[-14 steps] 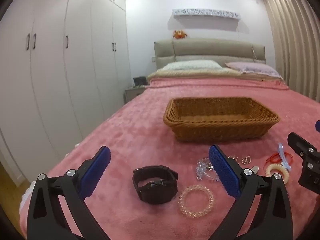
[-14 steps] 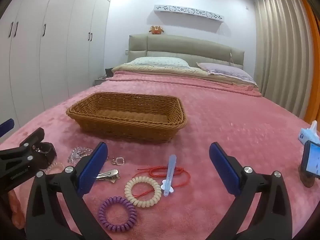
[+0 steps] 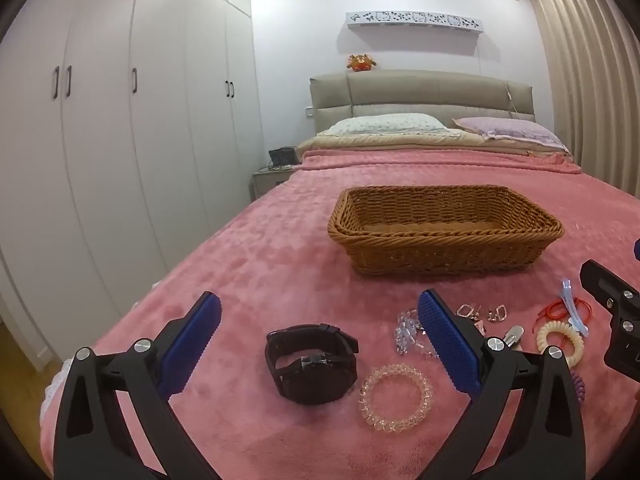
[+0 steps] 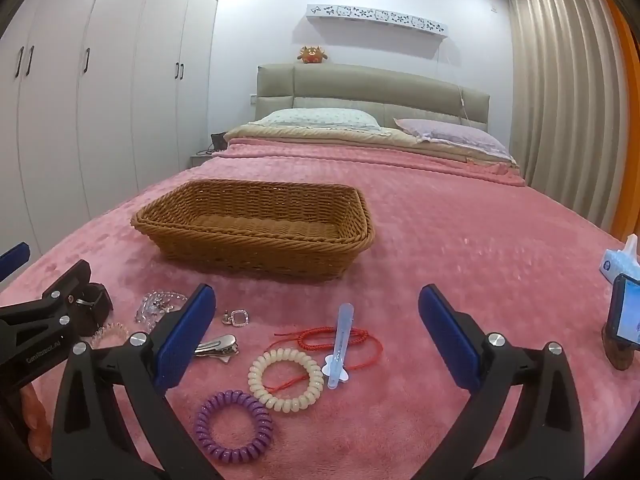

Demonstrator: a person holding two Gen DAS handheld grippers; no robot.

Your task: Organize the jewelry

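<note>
My left claw (image 3: 320, 344) hangs wide apart, the black watch (image 3: 312, 362) lying flat squarely between its fingers. My right claw (image 4: 316, 336), equally spread and empty, frames the hair ties, farther from the watch.

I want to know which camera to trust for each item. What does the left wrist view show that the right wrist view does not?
Only the left wrist view shows the whole black watch and the whole clear bead bracelet, both between the open left gripper fingers.

Only the right wrist view shows the phone, the tissue pack and the whole purple coil tie, before the open right gripper.

Both show the empty wicker basket, cream coil tie, red cord, blue clip and pink blanket.
</note>
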